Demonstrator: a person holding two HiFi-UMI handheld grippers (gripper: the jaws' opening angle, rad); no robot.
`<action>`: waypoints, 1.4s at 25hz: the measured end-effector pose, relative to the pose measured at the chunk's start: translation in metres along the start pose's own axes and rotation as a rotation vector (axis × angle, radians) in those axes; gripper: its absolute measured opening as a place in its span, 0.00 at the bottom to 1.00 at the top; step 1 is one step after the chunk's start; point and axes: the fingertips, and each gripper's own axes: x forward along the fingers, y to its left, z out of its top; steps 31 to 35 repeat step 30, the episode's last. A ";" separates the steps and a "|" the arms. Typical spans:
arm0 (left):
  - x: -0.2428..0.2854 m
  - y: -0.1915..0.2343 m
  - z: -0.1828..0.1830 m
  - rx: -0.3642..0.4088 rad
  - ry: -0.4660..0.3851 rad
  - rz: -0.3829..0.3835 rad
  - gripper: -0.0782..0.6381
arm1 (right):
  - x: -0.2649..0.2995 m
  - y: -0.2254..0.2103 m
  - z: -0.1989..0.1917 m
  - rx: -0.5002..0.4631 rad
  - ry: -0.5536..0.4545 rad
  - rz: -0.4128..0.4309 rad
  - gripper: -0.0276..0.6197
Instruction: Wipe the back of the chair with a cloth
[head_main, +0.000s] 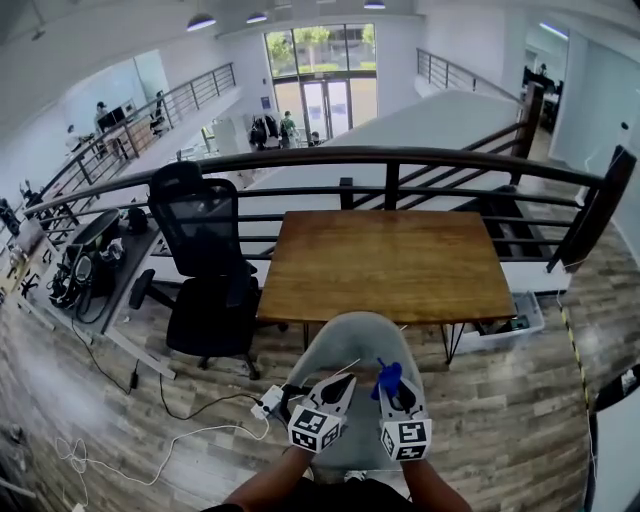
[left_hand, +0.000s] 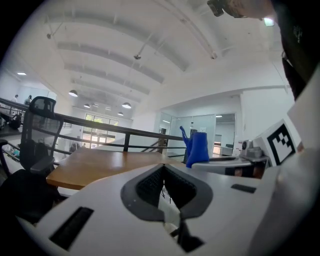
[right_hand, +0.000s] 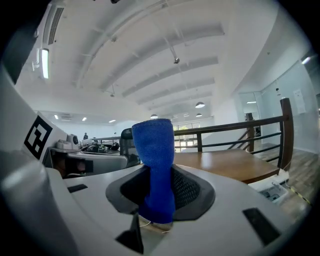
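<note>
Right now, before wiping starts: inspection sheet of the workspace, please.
Surface: wooden table, bare top.
Job's things: grey chair tucked at table, back facing the person; blue cloth in right hand-held gripper.
Clutter: black chair left of table; bin under its right end.
Grippers: left hand-held gripper shut, empty; right shut on cloth; both above grey chair's back.
Cables: white cable and power strip on floor, left of grey chair.
Surroundings: railing behind table; open office beyond.
</note>
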 end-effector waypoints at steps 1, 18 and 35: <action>-0.004 0.001 0.006 0.003 -0.009 0.002 0.12 | -0.005 0.003 0.005 -0.010 -0.015 -0.010 0.23; -0.129 0.033 0.028 0.049 -0.054 0.007 0.12 | -0.046 0.099 0.045 -0.136 -0.139 -0.121 0.23; -0.178 0.047 0.047 0.038 -0.117 -0.010 0.12 | -0.053 0.147 0.040 -0.146 -0.121 -0.144 0.23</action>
